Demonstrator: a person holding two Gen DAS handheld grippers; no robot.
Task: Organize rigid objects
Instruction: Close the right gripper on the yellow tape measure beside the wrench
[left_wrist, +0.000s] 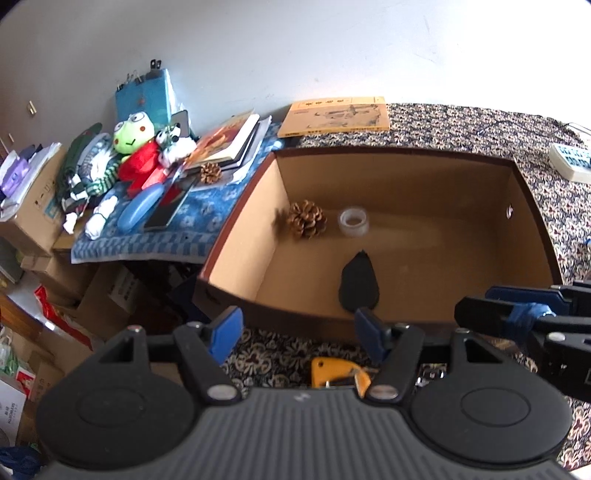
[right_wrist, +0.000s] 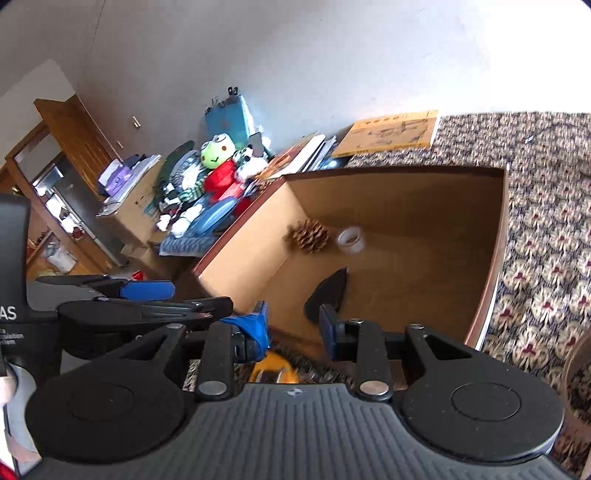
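Observation:
An open cardboard box (left_wrist: 424, 162) (right_wrist: 491, 258) sits on a patterned cloth. Inside it lie a pine cone (left_wrist: 307, 218) (right_wrist: 309, 235), a clear tape roll (left_wrist: 353, 220) (right_wrist: 350, 239) and a flat black object (left_wrist: 359, 286) (right_wrist: 328, 291). An orange-yellow tool (left_wrist: 338, 371) (right_wrist: 273, 369) lies on the cloth in front of the box. My left gripper (left_wrist: 301, 334) is open and empty just above that tool. My right gripper (right_wrist: 295, 326) is open and empty beside it; it also shows in the left wrist view (left_wrist: 517, 312).
A side table with a blue cloth (left_wrist: 155, 236) holds plush toys (left_wrist: 136, 147), books (left_wrist: 229, 142), a second pine cone (left_wrist: 210, 172) and a blue case (left_wrist: 142, 212). A yellow book (left_wrist: 336, 116) lies behind the box. Cardboard boxes (left_wrist: 33, 218) are stacked at left.

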